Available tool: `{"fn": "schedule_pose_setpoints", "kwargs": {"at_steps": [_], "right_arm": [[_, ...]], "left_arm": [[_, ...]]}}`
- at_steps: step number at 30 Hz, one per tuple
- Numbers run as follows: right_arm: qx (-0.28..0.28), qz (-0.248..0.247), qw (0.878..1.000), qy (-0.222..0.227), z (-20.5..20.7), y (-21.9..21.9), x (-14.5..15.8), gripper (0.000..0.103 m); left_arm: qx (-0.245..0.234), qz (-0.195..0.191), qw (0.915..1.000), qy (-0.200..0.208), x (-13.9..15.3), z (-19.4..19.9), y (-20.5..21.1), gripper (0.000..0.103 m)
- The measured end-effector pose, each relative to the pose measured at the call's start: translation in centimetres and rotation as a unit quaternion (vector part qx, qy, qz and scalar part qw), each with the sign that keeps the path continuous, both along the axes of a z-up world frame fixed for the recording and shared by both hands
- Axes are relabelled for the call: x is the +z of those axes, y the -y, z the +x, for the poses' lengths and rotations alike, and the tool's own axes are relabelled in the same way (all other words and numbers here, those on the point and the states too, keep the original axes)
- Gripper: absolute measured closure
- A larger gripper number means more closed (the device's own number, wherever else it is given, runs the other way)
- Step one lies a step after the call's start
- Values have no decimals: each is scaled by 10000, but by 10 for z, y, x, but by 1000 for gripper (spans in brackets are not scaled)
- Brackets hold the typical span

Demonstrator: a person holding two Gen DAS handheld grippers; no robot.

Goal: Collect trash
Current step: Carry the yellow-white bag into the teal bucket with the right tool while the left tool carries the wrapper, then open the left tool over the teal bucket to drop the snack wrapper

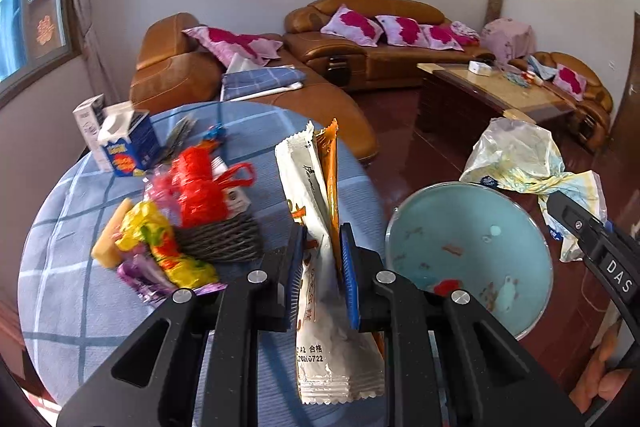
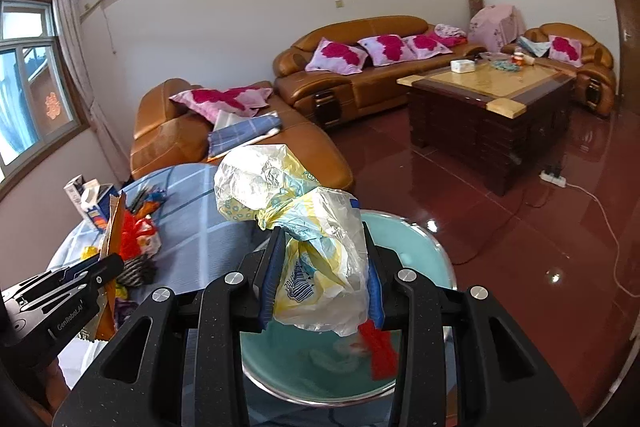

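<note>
The left hand-held gripper (image 1: 320, 267) pinches two snack wrappers (image 1: 316, 227), one white and one orange, upright between its blue pads above the near right edge of the blue checked surface (image 1: 72, 267). The right hand-held gripper (image 2: 320, 279) pinches a crumpled plastic bag (image 2: 316, 259) over the teal bin (image 1: 472, 251) just right of the surface. More litter (image 1: 180, 223) lies left on the surface.
</note>
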State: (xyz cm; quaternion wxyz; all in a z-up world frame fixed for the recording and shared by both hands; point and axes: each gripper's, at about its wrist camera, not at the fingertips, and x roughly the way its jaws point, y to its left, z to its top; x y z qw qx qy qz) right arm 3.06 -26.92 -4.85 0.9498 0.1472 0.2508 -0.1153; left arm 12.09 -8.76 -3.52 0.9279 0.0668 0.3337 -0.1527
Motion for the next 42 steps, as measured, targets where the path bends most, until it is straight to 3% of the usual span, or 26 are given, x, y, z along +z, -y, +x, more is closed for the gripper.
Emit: {"fn": "schedule_pose_setpoints", "kwargs": {"at_steps": [10,18,25,28,30,32,35,38,40,42], "right_arm": [[-479,-111,9988,-7,-4,33,-5,67],[-724,-200,9966,-353,3,47,-25,67],[-708,-928,9892,-886,17,41,-41,66],[-668,-1207,9851,-1028,20,34,-48,61],[-602,-1214,9848,-1087,22,33,-51,51],[-590,-1102,9870,-1009,19,36,-51,48],[-663,-1048,9881,-910,15,39,-47,47],[-788,-891,9905,-694,9,44,-40,35],[-912,-871,9906,-523,4,46,-34,25],[-1100,-929,9887,-421,1,47,-27,16]], "left_arm": [[-376,164,9992,6,-5,1,45,84],[-534,301,9981,-77,-15,5,70,83],[-632,468,9967,-211,-32,11,88,83],[-657,499,9963,-258,-37,13,93,81],[-634,499,9962,-328,-41,17,94,80],[-619,499,9961,-372,-44,19,94,78],[-610,547,9959,-385,-47,22,95,72],[-531,557,9963,-394,-48,23,97,64],[-470,542,9967,-376,-47,23,95,43],[-397,530,9974,-300,-45,21,95,35]]}}
